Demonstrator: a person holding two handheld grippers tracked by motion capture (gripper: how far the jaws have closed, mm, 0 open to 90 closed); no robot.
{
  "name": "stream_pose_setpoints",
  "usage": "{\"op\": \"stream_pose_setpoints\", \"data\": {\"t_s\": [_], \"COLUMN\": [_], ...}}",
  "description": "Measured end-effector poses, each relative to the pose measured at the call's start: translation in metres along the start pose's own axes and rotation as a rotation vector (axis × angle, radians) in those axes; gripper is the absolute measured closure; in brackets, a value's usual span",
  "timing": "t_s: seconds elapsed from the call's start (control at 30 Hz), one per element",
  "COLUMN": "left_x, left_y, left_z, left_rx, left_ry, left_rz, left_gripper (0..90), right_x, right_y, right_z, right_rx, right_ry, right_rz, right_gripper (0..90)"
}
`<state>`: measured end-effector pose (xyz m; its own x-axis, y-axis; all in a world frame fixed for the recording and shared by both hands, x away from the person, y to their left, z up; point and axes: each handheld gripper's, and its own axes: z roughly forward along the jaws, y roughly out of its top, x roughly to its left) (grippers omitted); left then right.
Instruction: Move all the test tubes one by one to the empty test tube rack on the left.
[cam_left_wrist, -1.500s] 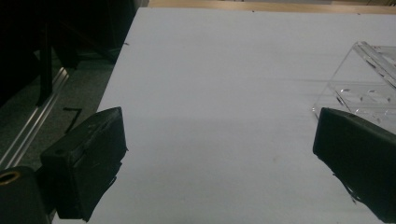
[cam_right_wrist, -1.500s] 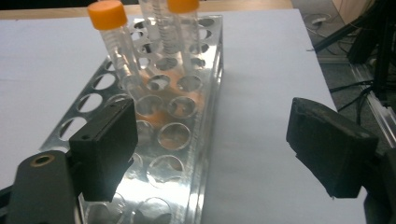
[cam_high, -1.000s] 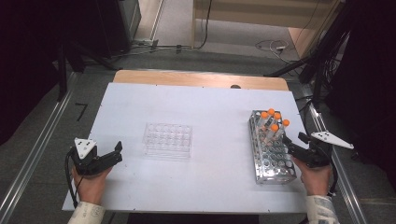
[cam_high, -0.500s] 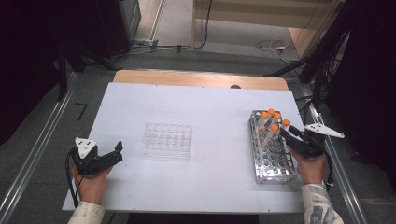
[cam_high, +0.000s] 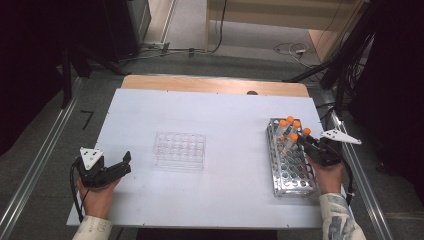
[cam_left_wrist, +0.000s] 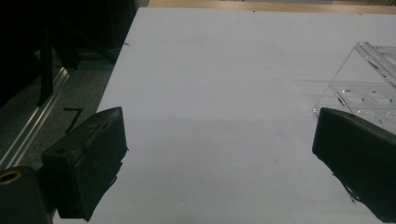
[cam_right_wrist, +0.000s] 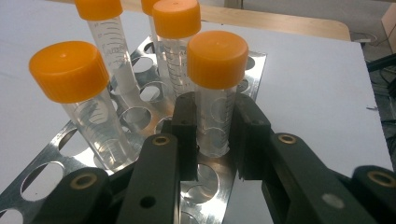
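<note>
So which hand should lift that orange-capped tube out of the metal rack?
Right. The right gripper already has its jaws closed on the tube in the rack, while the left gripper sits open far across the table.

I am working in what is looking like a lab. Clear tubes with orange caps are standing in a shiny metal rack on my white table, and black cables are lying around the floor.
</note>
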<state>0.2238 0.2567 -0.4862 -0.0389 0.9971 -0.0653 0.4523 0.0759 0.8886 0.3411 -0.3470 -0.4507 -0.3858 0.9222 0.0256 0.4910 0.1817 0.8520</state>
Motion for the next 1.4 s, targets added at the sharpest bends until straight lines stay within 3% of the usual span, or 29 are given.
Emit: {"op": "stream_pose_setpoints", "data": {"t_s": [0.4, 0.63, 0.9, 1.2, 1.4], "left_x": [0.0, 0.0, 0.0, -0.004, -0.009], "left_y": [0.0, 0.0, -0.001, 0.0, 0.0], "left_z": [-0.001, -0.001, -0.002, -0.004, -0.007], "left_rx": [-0.001, -0.002, -0.001, 0.005, 0.006], "left_ry": [0.005, 0.008, 0.006, -0.005, -0.035], "left_rz": [0.004, 0.001, 0.002, 0.014, 0.008], "left_gripper": [3.5, 3.5, 3.5, 3.5, 3.5], "right_x": [0.003, 0.006, 0.016, 0.033, 0.049], "right_y": [0.011, 0.02, 0.019, 0.017, 0.015], "right_z": [-0.018, -0.041, -0.059, -0.083, -0.079], "right_rx": [-0.071, -0.138, -0.135, -0.137, -0.125], "right_ry": [-0.013, -0.022, -0.013, 0.054, 0.116], "right_rz": [0.014, 0.021, 0.003, -0.017, -0.025], "right_gripper": [72.0, 72.2, 72.2, 72.2, 72.2]}}
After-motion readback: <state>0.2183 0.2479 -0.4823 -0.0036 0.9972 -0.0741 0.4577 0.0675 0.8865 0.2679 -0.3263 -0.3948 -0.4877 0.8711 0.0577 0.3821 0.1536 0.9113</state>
